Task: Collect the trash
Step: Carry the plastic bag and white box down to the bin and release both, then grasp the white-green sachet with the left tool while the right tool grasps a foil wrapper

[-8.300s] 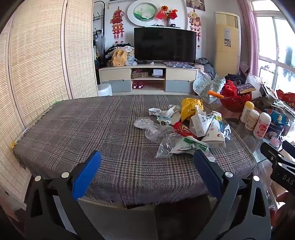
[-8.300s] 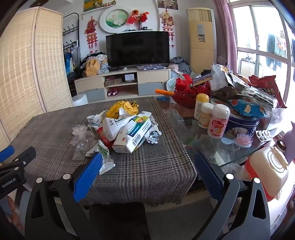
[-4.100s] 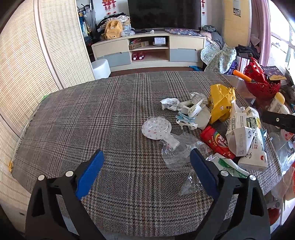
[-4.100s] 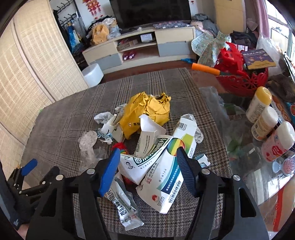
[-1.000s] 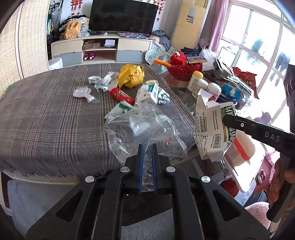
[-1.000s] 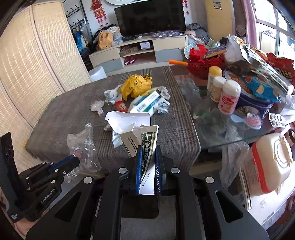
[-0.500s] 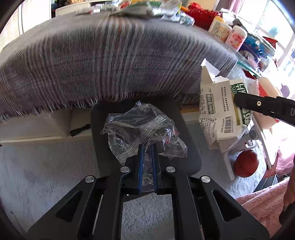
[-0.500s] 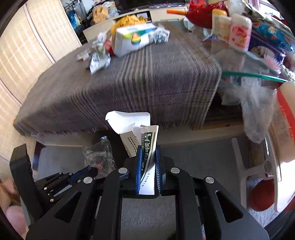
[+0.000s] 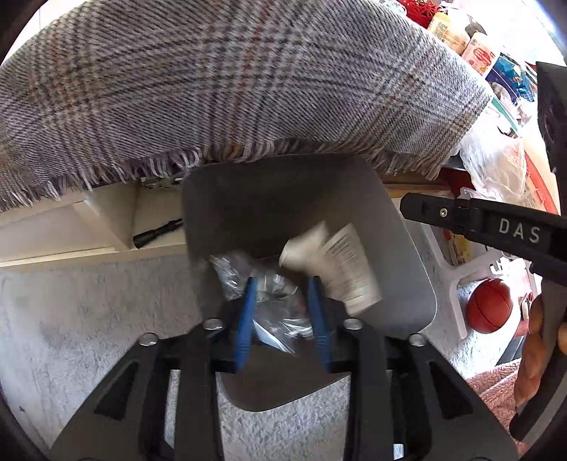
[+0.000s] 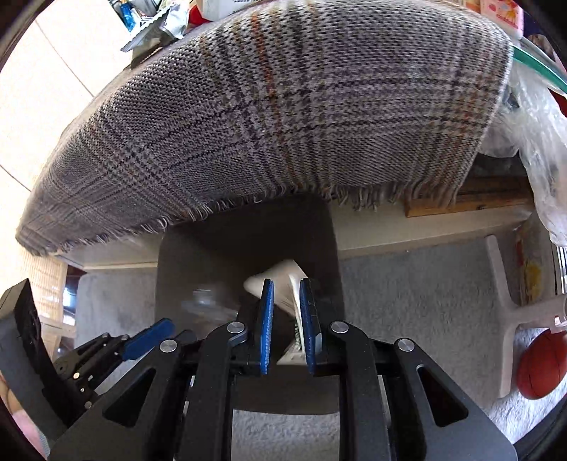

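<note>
Hand-held gripper left (image 9: 281, 315) is seen with its jaws parted a little, having just been opening, and the crumpled clear bag (image 9: 273, 301) lies loose between the blue pads, no longer pinched. The right hand-held gripper (image 10: 286, 319) has also just been opening by a sliver; its jaws stand narrow, and the carton (image 10: 288, 290) is still between them, blurred, apparently slipping free toward 12 o'clock. In the left view the same carton (image 9: 340, 269) is seen at about 1 o'clock of the bag, tilted and smeared by motion. Both pieces are judged very light: the bag soft, slick and shapeless, best taken by a gathered fold; the carton thin, crushable card, best pinched across a flattened edge. Below both grippers stands a grey bin (image 9: 407, 255), tucked under the fringed plaid cloth (image 9: 248, 88) of the desk. Within it the bag and carton are seen; whether anything else lies at the bottom cannot be told. More trash (image 10: 156, 21) is judged to remain on the desk.
</note>
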Demonstrator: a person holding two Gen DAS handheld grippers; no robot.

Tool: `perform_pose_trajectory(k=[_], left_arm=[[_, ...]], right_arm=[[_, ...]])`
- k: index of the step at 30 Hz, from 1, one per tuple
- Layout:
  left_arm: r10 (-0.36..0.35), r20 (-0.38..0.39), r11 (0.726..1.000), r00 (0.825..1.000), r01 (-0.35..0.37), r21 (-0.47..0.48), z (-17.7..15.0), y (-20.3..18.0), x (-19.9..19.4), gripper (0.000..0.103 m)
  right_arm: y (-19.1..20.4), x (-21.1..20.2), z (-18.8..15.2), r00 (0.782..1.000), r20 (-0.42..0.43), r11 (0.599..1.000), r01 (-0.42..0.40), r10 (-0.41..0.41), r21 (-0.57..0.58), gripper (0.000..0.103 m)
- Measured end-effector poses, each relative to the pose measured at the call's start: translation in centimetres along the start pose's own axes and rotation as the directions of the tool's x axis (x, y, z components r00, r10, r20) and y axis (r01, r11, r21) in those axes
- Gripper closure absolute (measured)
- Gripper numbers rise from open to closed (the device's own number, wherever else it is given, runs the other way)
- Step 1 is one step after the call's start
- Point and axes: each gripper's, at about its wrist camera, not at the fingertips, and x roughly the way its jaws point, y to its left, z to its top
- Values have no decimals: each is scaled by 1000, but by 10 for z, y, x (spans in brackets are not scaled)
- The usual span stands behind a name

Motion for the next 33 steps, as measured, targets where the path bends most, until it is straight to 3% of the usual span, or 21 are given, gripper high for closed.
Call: perform_pose_trajectory(k=[1, 3, 7, 9, 11, 14, 23, 33], left_arm=[[7, 7, 1000, 1000, -7, 1, 1, 2, -4, 66], [21, 23, 1000, 1000, -21, 3, 4, 5, -13, 57], [37, 70, 999, 997, -37, 5, 12, 10, -35, 35], [43, 98, 999, 994, -44, 6, 21, 15, -51, 26], [46, 126, 999, 991, -47, 5, 32, 15, -66, 15], [51, 154, 999, 987, -52, 2, 44, 13, -83, 8], [51, 222, 999, 974, -50, -10, 96, 6, -140, 8], [25, 229, 1000, 973, -26, 2, 167, -26, -122, 8]], right_arm=[[1, -1, 1, 1000, 3, 1000, 2, -2, -3, 78], [2, -8, 5, 1000, 25, 1000, 3, -3, 2, 43], [-2, -35, 17, 996, 87, 1000, 22, -22, -3, 35], [-8, -55, 27, 992, 122, 999, 37, -36, -7, 14], [-15, -75, 38, 987, 157, 999, 48, -45, -12, 5], [-18, -100, 54, 981, 190, 999, 47, -44, -14, 4], [-26, -143, 99, 967, 251, 999, 42, -43, 9, 3], [-44, -139, 155, 959, 283, 994, -2, -30, 112, 3]])
